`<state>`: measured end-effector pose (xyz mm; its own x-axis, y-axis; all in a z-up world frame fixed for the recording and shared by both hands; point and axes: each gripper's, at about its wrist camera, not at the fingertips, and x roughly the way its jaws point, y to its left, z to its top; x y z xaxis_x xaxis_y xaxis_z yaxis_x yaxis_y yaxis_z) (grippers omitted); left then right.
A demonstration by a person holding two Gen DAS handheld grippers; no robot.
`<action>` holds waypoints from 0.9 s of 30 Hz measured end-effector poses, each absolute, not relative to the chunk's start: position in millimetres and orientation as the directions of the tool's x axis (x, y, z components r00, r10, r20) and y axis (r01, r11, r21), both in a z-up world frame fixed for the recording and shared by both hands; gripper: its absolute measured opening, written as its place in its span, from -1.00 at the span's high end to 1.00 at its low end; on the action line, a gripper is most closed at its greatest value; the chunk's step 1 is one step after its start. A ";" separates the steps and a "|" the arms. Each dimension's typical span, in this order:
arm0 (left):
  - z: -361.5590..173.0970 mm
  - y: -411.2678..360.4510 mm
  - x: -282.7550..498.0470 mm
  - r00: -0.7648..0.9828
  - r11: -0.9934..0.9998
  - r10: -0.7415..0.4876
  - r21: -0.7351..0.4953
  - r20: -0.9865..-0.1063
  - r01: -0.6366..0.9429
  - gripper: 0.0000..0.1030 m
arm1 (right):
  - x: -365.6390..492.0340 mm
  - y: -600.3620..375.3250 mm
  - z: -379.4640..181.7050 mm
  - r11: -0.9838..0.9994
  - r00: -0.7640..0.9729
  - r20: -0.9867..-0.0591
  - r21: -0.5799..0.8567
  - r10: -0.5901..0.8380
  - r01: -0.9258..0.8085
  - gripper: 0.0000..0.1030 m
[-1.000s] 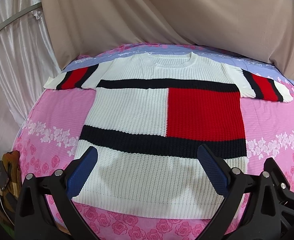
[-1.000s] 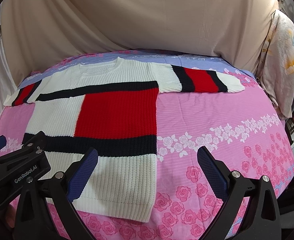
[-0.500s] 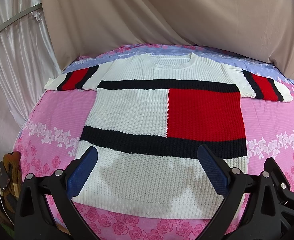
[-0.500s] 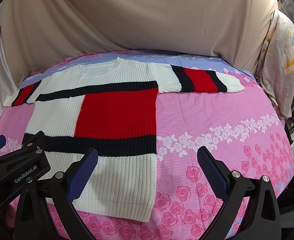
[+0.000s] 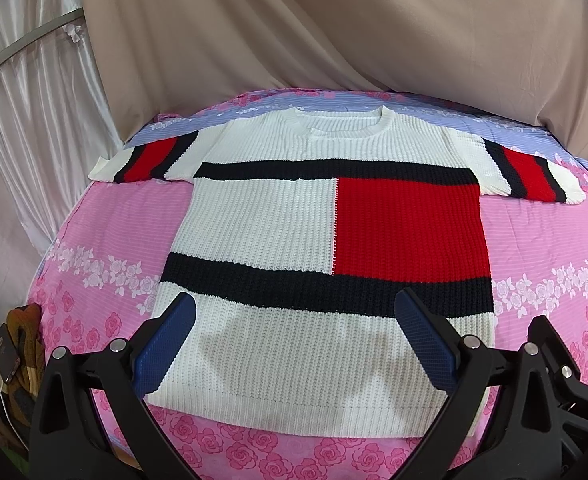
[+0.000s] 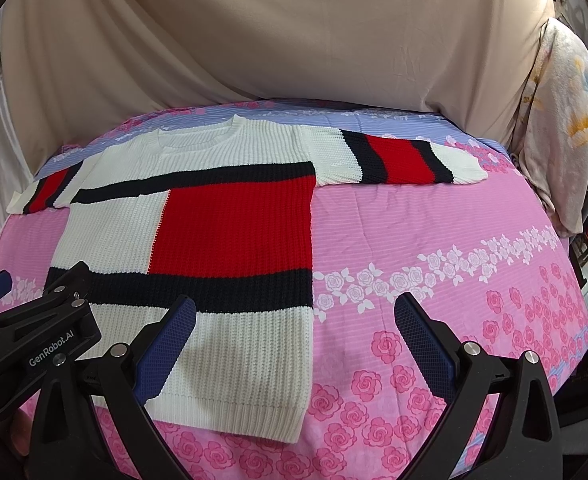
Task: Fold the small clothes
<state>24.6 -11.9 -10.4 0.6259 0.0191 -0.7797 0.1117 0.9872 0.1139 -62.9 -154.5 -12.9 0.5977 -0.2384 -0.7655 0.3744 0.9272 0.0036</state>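
Observation:
A white knit sweater with black bands and a red block lies flat and spread out on the pink floral bed sheet, both short sleeves out to the sides. It also shows in the right wrist view. My left gripper is open and empty, hovering over the sweater's bottom hem. My right gripper is open and empty, above the sweater's lower right corner and the sheet beside it. The left gripper's body shows at the left of the right wrist view.
Beige cloth hangs behind the bed. White curtains hang at the left. A phone and cables lie by the bed's left edge. A patterned blanket hangs at the right.
Both grippers have drifted slightly back and down; the sweater sits a little higher in the views. Nothing was grasped.

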 end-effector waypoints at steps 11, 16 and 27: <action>-11.2 -6.1 30.4 0.594 0.991 -0.028 0.055 -0.804 0.121 -0.90 | -60.7 -158.4 -14.8 0.930 0.599 -0.767 0.008 -0.231 0.369 -0.90; -4.1 10.2 56.1 0.602 0.993 -0.105 -0.052 -0.792 0.105 -0.90 | -41.5 -234.8 -28.8 0.867 0.590 -0.786 0.152 -0.185 0.474 -0.90; -49.1 -54.1 99.7 0.574 0.996 -0.039 -0.079 -0.818 -0.044 -0.90 | 38.6 -560.9 -112.4 0.636 0.544 -0.818 0.321 -0.188 0.702 -0.69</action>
<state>99.7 -54.1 -49.1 0.5740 -0.0394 -0.8179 -0.0440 0.9959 -0.0788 38.6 -560.9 -112.4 0.5437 -0.1882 -0.8179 0.7023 0.6355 0.3206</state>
